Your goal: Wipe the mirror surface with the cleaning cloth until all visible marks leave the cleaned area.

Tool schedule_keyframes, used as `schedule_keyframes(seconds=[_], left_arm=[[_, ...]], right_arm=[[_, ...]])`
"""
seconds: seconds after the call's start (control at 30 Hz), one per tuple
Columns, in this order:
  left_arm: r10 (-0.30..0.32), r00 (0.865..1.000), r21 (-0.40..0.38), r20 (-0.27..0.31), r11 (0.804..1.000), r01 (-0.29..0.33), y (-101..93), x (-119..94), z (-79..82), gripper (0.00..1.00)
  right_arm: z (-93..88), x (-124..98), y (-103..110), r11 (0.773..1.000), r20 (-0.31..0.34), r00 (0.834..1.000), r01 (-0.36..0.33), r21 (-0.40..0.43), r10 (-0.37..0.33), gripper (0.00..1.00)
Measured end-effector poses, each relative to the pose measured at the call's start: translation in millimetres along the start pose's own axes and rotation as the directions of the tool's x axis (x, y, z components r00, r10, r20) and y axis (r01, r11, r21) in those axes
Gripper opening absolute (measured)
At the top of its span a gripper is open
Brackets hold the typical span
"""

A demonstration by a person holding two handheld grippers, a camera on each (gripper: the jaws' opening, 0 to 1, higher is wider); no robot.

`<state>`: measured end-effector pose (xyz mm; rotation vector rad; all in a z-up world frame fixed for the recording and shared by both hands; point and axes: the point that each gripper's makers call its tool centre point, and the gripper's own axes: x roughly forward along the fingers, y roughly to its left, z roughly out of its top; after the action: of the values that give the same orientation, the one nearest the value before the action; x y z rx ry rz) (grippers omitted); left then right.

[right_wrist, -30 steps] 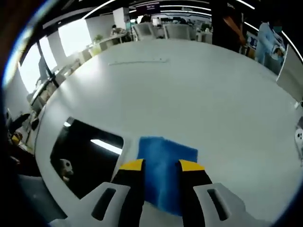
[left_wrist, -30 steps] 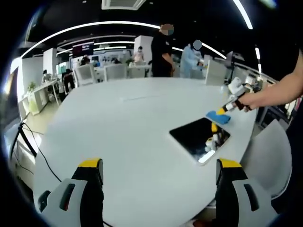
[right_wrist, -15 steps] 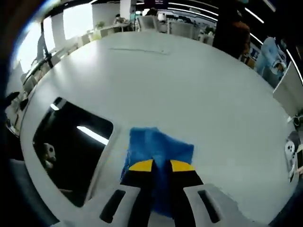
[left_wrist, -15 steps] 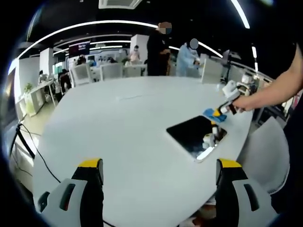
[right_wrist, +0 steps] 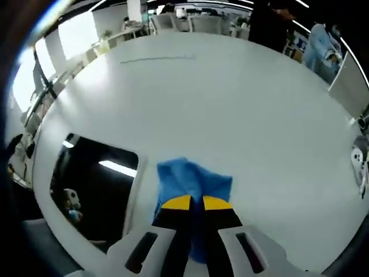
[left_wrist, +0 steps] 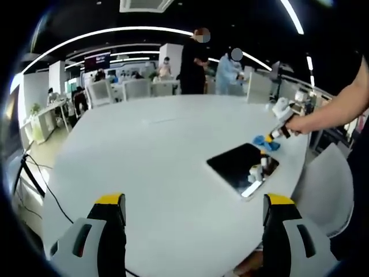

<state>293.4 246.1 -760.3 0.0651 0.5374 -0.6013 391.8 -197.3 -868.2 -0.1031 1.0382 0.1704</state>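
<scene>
A dark rectangular mirror [left_wrist: 242, 167] lies flat on the white table [left_wrist: 150, 161] near its right edge; in the right gripper view the mirror [right_wrist: 98, 184] sits at lower left, reflecting ceiling lights. A blue cleaning cloth [right_wrist: 193, 186] rests on the table beside the mirror's far edge, bunched up where my right gripper [right_wrist: 192, 203] is shut on it. From the left gripper view the cloth [left_wrist: 266, 142] and right gripper [left_wrist: 275, 134] are small at the right, held by a person's hand. My left gripper [left_wrist: 190, 202] is open, low over the table's near side, well apart from the mirror.
People stand at the table's far side [left_wrist: 195, 63], with chairs and desks behind. A grey chair [left_wrist: 323, 190] sits past the table's right edge. A cable [left_wrist: 34, 173] hangs off the left edge. A white device [right_wrist: 357, 158] lies at the right.
My right gripper has closed from wide apart onto the blue cloth, which has bunched up between the jaws. The left gripper's view has barely shifted.
</scene>
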Motion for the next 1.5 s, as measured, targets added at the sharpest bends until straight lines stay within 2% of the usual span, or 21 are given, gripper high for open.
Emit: schedule_keyframes(seconds=[0.2, 0.3, 0.7, 0.8, 1.0, 1.5], left_arm=[[0.014, 1.000, 0.009, 0.009, 1.000, -0.014, 8.5, -1.9, -3.6, 1.00], [0.019, 1.000, 0.018, -0.001, 1.000, -0.019, 13.2, -1.1, -7.4, 1.00], [0.017, 1.000, 0.034, 0.010, 0.999, -0.017, 16.1, 0.2, 3.3, 1.00], [0.021, 0.999, 0.028, 0.029, 0.999, -0.022, 15.9, -0.9, 6.8, 1.00], [0.016, 1.000, 0.021, 0.004, 1.000, -0.016, 12.0, -0.6, -7.7, 1.00], [0.032, 0.999, 0.008, 0.011, 0.999, -0.032, 19.8, 1.3, -5.7, 1.00]], right_arm=[[13.4, -11.8, 2.7, 0.998, 0.020, 0.999, -0.041, 0.045, 0.040, 0.00], [14.1, -12.1, 4.3, 0.997, 0.017, 0.998, -0.056, 0.057, 0.055, 0.00], [25.1, -28.0, 12.9, 0.989, 0.041, 0.995, -0.100, 0.112, 0.096, 0.00], [28.9, -31.5, 16.5, 0.987, 0.044, 0.993, -0.110, 0.119, 0.106, 0.00], [31.0, -31.4, 31.7, 0.982, 0.047, 0.989, -0.143, 0.125, 0.138, 0.00], [28.8, -6.7, 64.8, 0.974, 0.000, 0.984, -0.176, 0.144, 0.177, 0.00]])
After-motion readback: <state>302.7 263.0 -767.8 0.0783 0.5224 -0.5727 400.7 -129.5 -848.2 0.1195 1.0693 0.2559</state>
